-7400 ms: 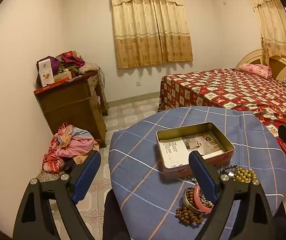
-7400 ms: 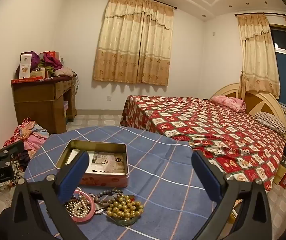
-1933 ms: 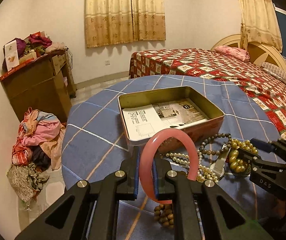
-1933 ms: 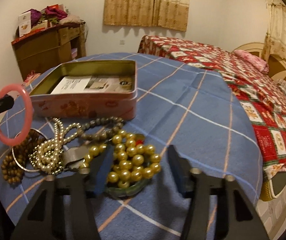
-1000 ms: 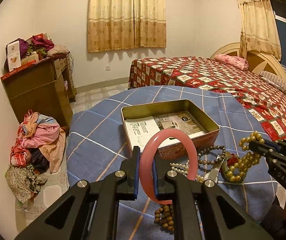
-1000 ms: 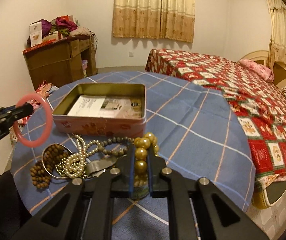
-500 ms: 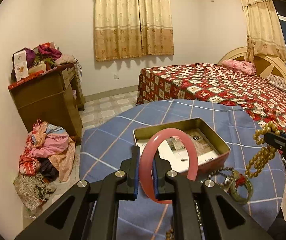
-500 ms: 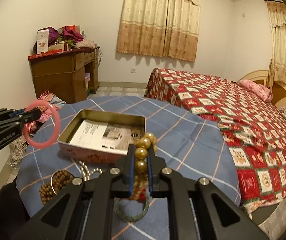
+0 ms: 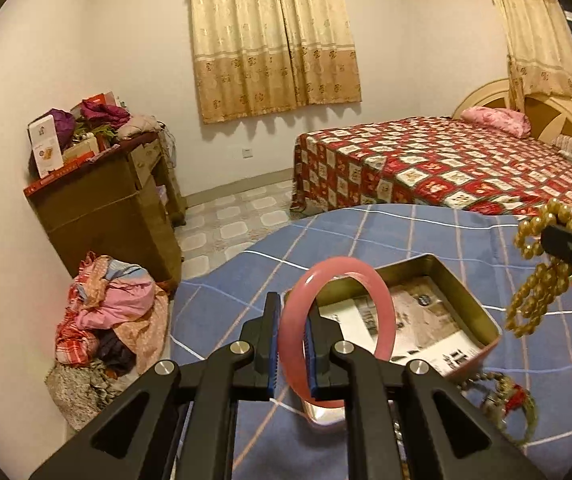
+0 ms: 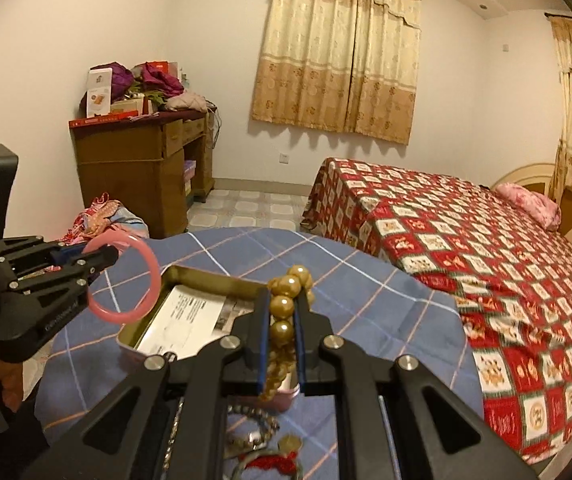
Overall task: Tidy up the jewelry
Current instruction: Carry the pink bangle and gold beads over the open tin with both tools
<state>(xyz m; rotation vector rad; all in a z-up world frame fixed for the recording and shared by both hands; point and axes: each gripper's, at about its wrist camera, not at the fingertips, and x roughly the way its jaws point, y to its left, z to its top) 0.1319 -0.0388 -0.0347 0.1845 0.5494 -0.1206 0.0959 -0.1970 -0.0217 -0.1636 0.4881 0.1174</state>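
Between the blue-padded jaws of the left gripper (image 9: 290, 344): one pink bangle (image 9: 338, 332), clamped at its left rim, standing upright on edge and held in the air above the near-left corner of the tin; the jaws are closed to the thickness of the bangle. Seen from the right wrist camera, the same bangle (image 10: 123, 274) hangs just beside the tin's left end, clear of its rim. Between the jaws of the right gripper (image 10: 281, 320): one strand of large gold beads (image 10: 282, 308), pinched tight, several beads bunched above the fingertips and the rest of the strand trailing down below them; from the left wrist camera the beads (image 9: 538, 276) dangle in loops over the right part of the table, near the tin's right side. Beneath both: one rectangular metal tin (image 9: 452, 280), lid off, pink outer wall, gold inner wall, printed paper lying flat on its floor. Near the tin's front corner, on the cloth: a dark bead strand and a ring-shaped piece with a red tassel (image 9: 516, 394), partly hidden by the gripper frames. Supporting surface: round table (image 9: 366, 232) under a blue checked cloth. Beyond: bed with a red patterned cover (image 9: 446, 160), wooden cabinet (image 9: 113, 216) piled with boxes and clothing, heap of clothes (image 9: 113, 320) on the tiled floor, beige curtains (image 9: 273, 36).
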